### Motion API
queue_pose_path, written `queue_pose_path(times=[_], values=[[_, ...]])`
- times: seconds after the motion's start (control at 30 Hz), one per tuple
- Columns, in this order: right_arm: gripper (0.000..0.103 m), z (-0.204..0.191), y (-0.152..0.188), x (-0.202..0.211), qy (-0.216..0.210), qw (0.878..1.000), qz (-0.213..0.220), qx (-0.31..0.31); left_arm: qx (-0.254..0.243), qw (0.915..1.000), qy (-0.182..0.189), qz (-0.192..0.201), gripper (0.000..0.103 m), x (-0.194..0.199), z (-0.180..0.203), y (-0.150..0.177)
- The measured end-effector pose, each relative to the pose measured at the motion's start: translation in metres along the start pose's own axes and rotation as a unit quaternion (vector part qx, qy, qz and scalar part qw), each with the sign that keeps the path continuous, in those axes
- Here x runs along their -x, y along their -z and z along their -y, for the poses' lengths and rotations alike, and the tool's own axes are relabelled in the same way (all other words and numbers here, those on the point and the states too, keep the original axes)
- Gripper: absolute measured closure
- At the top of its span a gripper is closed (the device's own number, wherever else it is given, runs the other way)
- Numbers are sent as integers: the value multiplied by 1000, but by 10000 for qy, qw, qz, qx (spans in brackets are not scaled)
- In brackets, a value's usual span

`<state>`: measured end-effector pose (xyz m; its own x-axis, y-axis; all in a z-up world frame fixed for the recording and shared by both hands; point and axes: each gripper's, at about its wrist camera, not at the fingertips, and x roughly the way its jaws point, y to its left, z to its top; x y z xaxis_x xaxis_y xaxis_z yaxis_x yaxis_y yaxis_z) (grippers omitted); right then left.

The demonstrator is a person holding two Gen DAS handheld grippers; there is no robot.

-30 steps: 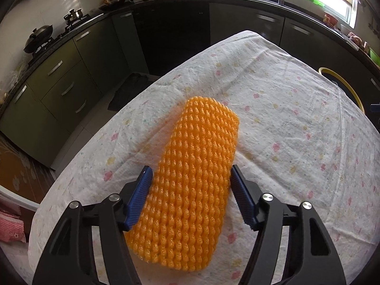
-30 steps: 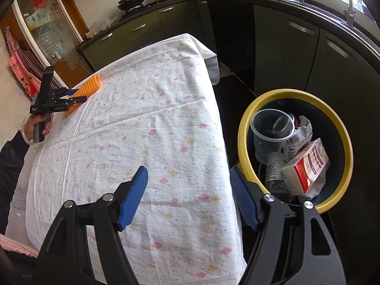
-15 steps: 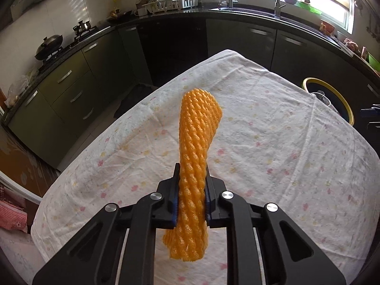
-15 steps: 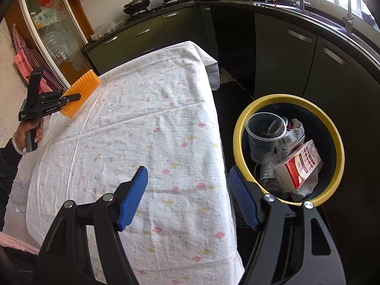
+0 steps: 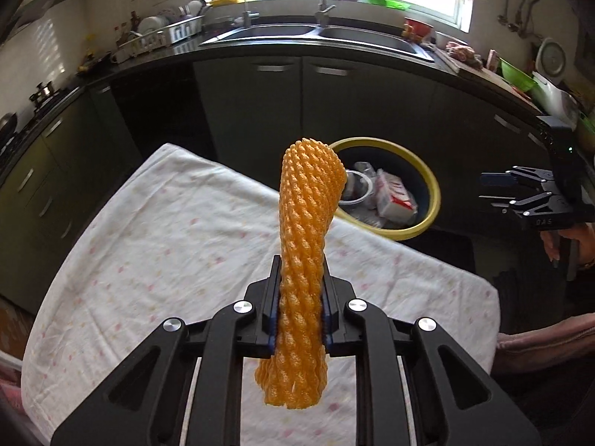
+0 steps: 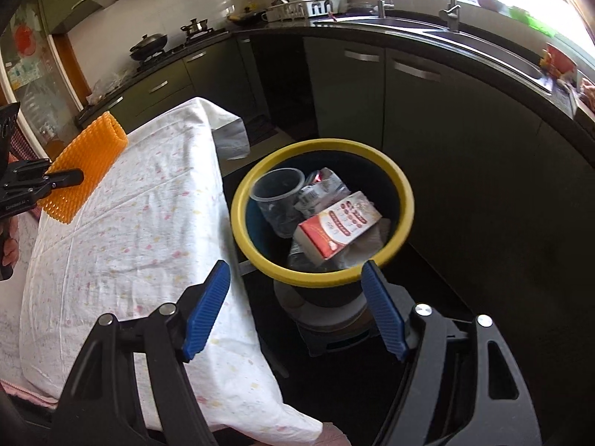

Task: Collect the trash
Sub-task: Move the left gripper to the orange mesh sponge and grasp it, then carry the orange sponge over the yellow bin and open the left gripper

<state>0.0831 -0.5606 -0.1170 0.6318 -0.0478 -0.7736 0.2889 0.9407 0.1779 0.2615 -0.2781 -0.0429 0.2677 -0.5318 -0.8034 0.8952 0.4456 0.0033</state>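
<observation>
While tilted downward, left hand-held gripper (image 5: 297, 312) pinches orange foam net (image 5: 305, 245).

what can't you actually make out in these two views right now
- Bin bottom, both views: covered by the carton, cup and wrappers.
- Carton print, both views: too small and blurred.
- Foam net middle, left wrist view: squeezed between the left gripper pads.
- Left gripper, right wrist view: cut off by the left edge.

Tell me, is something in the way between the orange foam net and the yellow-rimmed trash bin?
Nothing visible is. The orange foam net, held in the left tongs, is above the tablecloth; the bin stands open beyond the table edge.
</observation>
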Motion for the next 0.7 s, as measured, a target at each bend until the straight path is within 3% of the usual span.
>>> queue_pose_path(times=[0.3, 0.6, 0.7], values=[[34, 50, 19, 0, 6, 9990, 10, -442, -737, 9961, 443, -203, 84, -84, 93, -84], [33, 79, 29, -6, -22, 9972, -31, -751, -549, 9951, 499, -657, 75, -180, 125, -129], [33, 83, 30, -11, -49, 9968, -79, -799, -389, 9957, 432, -721, 63, -200, 129, -132]])
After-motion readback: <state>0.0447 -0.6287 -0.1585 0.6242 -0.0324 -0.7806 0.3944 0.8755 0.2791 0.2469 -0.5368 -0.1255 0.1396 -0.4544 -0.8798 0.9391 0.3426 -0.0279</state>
